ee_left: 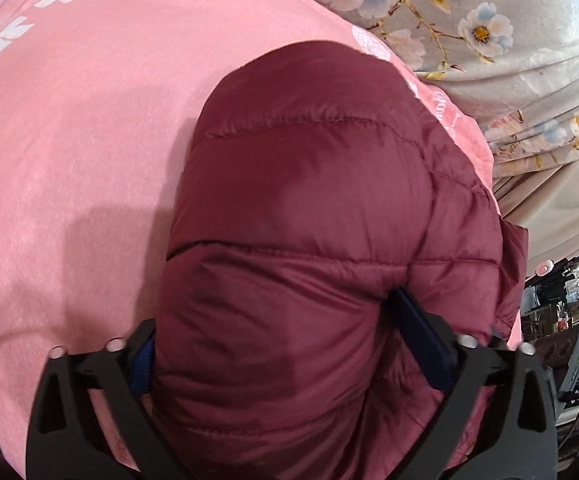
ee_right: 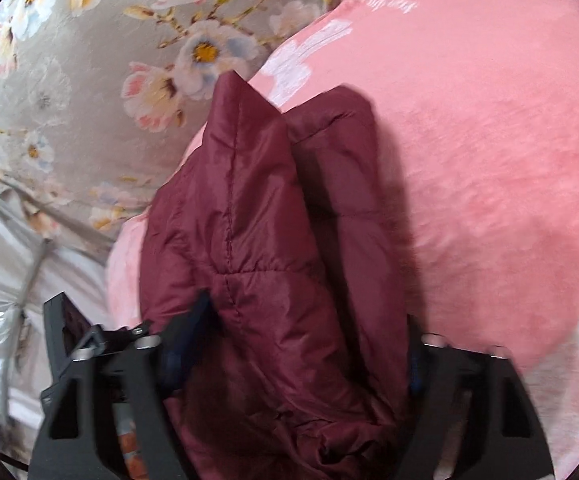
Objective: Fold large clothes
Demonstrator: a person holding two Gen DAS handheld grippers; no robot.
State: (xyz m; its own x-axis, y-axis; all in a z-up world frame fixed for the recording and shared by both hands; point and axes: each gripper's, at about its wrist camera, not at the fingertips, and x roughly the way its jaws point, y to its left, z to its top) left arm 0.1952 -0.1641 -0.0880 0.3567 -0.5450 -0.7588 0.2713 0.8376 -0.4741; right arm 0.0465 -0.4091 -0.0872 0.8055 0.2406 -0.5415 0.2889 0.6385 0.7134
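Left tool (ee_left: 289,344) and right tool (ee_right: 289,344) each clamp a thick bunch of the maroon puffer jacket (ee_left: 313,200), fabric bulging forward between their fingers over the pink blanket (ee_left: 81,140).

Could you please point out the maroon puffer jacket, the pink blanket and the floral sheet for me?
maroon puffer jacket (ee_left: 309,220), left wrist view, on a quilted panel.
pink blanket (ee_left: 89,140), left wrist view, on its bare plain area.
floral sheet (ee_right: 69,80), right wrist view, on the grey ground between flowers.
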